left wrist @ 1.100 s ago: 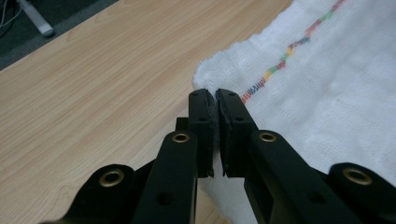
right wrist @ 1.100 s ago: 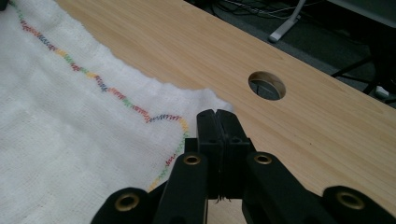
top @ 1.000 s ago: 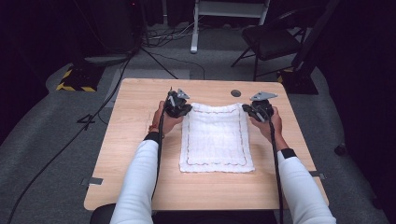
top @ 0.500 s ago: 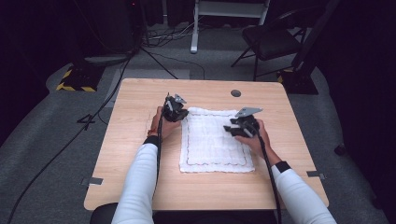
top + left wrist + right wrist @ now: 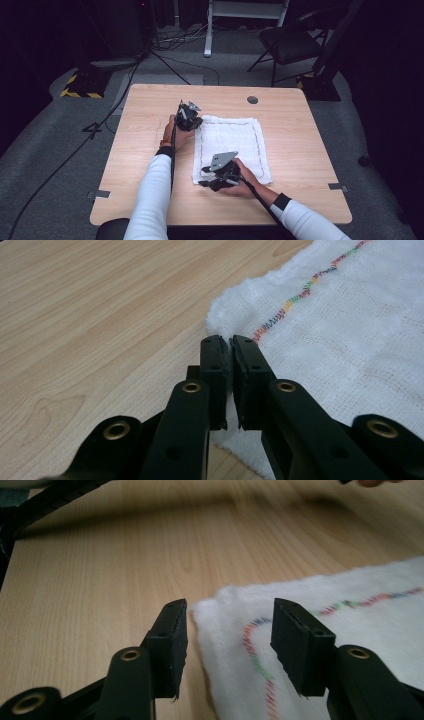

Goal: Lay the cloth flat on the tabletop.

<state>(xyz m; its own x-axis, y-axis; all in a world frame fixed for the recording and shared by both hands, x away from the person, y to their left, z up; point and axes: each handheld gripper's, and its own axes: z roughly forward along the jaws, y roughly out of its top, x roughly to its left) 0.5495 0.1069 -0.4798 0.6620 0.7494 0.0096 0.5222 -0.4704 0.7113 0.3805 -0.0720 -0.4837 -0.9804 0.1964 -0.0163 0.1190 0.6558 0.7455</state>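
The left gripper (image 5: 230, 347) clamps the white woven cloth's (image 5: 235, 140) far corner; the right gripper's (image 5: 227, 630) fingers, just opened, straddle its near corner on the wooden bench (image 5: 300, 150).

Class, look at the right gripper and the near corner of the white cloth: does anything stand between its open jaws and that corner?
Nothing visible does. The right gripper has its jaws open, just widened, at the corner of the white cloth, with bare wooden table beside it.
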